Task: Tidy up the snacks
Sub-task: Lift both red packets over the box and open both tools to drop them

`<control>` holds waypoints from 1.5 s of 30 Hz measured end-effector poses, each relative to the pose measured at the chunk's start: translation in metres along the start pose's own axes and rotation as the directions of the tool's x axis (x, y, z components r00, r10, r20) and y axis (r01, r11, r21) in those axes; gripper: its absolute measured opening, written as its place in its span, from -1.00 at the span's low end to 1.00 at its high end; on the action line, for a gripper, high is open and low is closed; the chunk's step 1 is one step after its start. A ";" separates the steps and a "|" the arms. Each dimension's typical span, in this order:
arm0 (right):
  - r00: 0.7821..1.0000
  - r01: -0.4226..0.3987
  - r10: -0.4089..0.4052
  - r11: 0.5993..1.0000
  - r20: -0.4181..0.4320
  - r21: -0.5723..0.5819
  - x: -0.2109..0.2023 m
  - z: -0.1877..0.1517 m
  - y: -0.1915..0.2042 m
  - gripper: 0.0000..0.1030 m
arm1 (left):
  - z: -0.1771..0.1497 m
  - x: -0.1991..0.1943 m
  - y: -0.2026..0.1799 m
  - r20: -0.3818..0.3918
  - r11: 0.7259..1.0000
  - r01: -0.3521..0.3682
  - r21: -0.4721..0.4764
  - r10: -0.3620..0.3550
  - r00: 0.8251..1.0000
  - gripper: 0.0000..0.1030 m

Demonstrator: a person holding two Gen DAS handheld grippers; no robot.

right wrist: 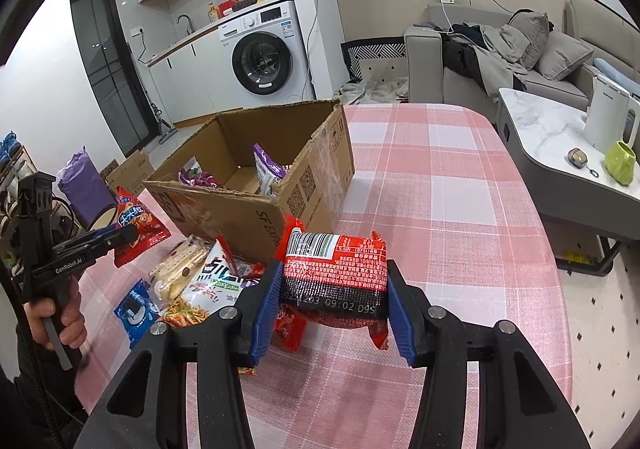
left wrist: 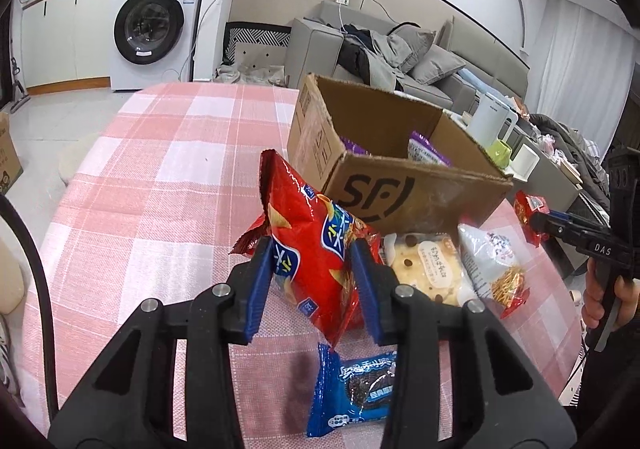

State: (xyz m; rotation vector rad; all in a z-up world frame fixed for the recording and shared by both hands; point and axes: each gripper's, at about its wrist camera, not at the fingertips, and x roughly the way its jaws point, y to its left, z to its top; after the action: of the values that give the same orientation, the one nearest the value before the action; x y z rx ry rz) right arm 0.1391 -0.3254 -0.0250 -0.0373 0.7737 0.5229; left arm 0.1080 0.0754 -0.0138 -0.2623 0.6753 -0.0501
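Observation:
My left gripper (left wrist: 312, 269) is shut on a red chip bag (left wrist: 316, 245) held above the pink checked tablecloth (left wrist: 168, 169), just in front of the open cardboard box (left wrist: 400, 205). My right gripper (right wrist: 332, 289) is shut on a red snack packet with a barcode (right wrist: 336, 269), right of the box (right wrist: 256, 209). Purple packets (right wrist: 268, 169) lie inside the box. On the table by the box lie a blue cookie pack (left wrist: 356, 389), a cream bread pack (left wrist: 428, 269) and a white noodle-snack bag (left wrist: 496, 265). The left gripper with its bag shows in the right wrist view (right wrist: 132, 237).
A side table (right wrist: 560, 137) with a white kettle (right wrist: 612, 117) and green cup (right wrist: 620, 169) stands right of the table. A washing machine (left wrist: 152, 25) and grey sofa (left wrist: 400, 49) are behind. A purple bag (right wrist: 84, 185) sits left of the box.

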 end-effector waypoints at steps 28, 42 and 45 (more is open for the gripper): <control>0.992 -0.079 0.080 0.997 0.097 -0.009 -0.017 0.013 0.030 -0.03 | 0.032 -0.068 -0.036 0.160 0.998 0.044 0.042 -0.051 0.986 -0.30; 0.985 -0.126 0.124 0.992 0.123 0.001 -0.013 0.037 0.052 -0.03 | 0.055 -0.055 -0.076 0.174 0.994 0.024 0.106 -0.042 0.984 -0.30; 0.986 -0.121 0.122 0.993 0.117 -0.020 -0.009 0.045 0.061 -0.03 | 0.063 -0.050 -0.080 0.168 0.994 0.024 0.103 -0.041 0.985 -0.30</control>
State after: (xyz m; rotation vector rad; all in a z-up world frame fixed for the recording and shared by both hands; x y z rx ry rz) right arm 0.1351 -0.2667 0.0231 0.0291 0.6600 0.6400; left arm 0.1118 0.0191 0.0845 -0.1785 0.4974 -0.0921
